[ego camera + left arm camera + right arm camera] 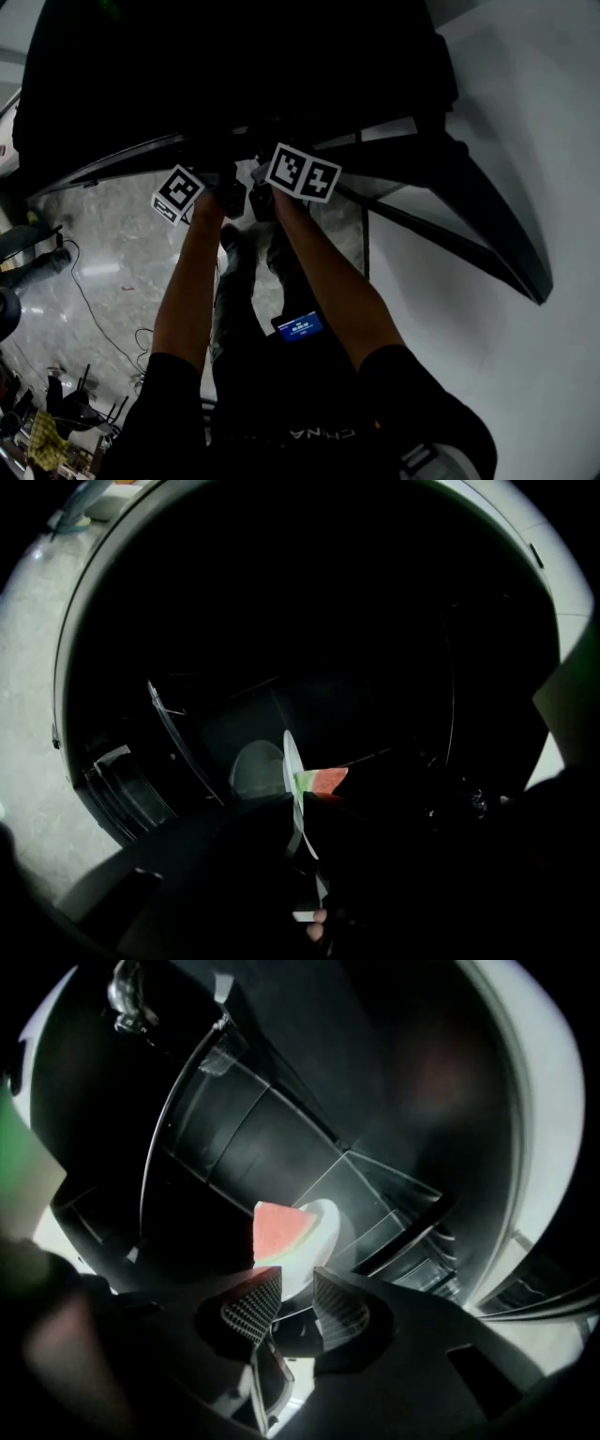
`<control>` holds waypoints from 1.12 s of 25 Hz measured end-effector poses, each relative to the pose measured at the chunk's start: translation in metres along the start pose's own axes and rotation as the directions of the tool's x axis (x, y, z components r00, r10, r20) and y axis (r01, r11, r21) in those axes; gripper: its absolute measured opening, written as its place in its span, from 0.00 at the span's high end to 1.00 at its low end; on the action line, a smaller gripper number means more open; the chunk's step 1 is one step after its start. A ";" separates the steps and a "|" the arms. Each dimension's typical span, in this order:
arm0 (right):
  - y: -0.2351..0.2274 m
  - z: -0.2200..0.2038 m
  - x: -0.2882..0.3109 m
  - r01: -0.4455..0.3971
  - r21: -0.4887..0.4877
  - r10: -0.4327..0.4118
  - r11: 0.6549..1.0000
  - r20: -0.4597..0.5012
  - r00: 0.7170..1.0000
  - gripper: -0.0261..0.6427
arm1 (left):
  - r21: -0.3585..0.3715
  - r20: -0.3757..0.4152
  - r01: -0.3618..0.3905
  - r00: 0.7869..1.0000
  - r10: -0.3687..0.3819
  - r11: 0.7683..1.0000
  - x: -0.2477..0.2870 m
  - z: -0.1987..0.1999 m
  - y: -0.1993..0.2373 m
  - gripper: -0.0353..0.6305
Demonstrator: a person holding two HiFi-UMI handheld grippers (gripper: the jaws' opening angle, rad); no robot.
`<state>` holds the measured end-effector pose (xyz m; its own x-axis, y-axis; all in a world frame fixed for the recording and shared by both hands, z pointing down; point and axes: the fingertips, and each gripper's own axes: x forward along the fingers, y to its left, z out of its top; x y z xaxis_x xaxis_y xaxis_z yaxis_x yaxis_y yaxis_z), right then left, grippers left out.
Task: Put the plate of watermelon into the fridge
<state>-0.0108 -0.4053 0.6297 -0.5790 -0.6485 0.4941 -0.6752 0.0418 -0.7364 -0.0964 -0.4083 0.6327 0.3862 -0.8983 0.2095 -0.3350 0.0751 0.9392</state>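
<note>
In the head view two bare forearms reach forward into the black, unlit fridge [234, 75], over a grey marble floor [103, 253]. The left gripper [220, 199] shows mainly by its black-and-white marker cube [178, 194].

In its own view, the left gripper [298, 808] has its dark jaws drawn together on the near rim of the round white plate [292, 761], which shows edge-on. A triangular slice of red watermelon with a green rind [323, 781] lies on the plate's right face. Plate and fruit are inside the fridge's dark cavity [309, 621].

Further right in the head view is the right gripper's marker cube [303, 172], just beside the left one. In the right gripper view, the right gripper [295, 1302] has its jaws apart – the ribbed pads [251, 1305] grip nothing. The plate [326, 1227] and watermelon [278, 1232] lie just beyond the pads, near a clear glass shelf [375, 1180]. Whether the plate rests on the shelf cannot be told.
</note>
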 end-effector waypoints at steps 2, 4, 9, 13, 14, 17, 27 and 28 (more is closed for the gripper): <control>-0.002 -0.003 0.003 -0.002 -0.007 0.001 1.000 -0.030 1.000 0.80 | -0.008 -0.016 0.004 1.000 -0.004 1.000 0.000 -0.001 0.001 0.89; -0.006 -0.004 0.005 0.018 -0.018 -0.019 1.000 -0.047 0.999 0.83 | -0.015 -0.037 0.036 0.999 -0.037 0.999 0.002 -0.001 -0.004 0.89; -0.012 0.000 0.011 0.065 -0.040 -0.066 0.997 -0.034 0.997 0.86 | -0.001 -0.111 0.041 0.993 -0.040 0.999 0.001 -0.005 -0.007 0.89; -0.010 0.007 0.018 0.073 -0.049 -0.074 0.996 -0.019 0.997 0.86 | -0.017 -0.141 0.064 0.988 -0.066 0.998 -0.003 -0.011 -0.011 0.86; -0.011 0.008 0.020 0.075 -0.053 -0.077 0.996 -0.020 0.997 0.86 | -0.027 -0.146 0.071 0.986 -0.074 0.997 -0.004 -0.013 -0.011 0.86; -0.011 0.008 0.022 0.074 -0.062 -0.076 0.995 -0.028 0.997 0.86 | -0.022 -0.158 0.016 0.987 -0.019 1.000 -0.008 -0.015 -0.002 0.87; 0.003 -0.020 0.026 -0.002 -0.059 -0.005 0.998 -0.120 0.993 0.87 | -0.027 -0.206 0.001 0.979 -0.006 1.000 0.007 -0.014 -0.013 0.75; 0.003 -0.019 0.028 0.000 -0.056 -0.006 0.998 -0.117 0.993 0.88 | -0.032 -0.218 0.009 0.976 -0.016 0.999 0.007 -0.015 -0.015 0.72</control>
<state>-0.0378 -0.4086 0.6495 -0.6242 -0.5554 0.5494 -0.6996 0.0844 -0.7095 -0.0761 -0.4091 0.6243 0.5694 -0.7836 0.2486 -0.3034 0.0807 0.9494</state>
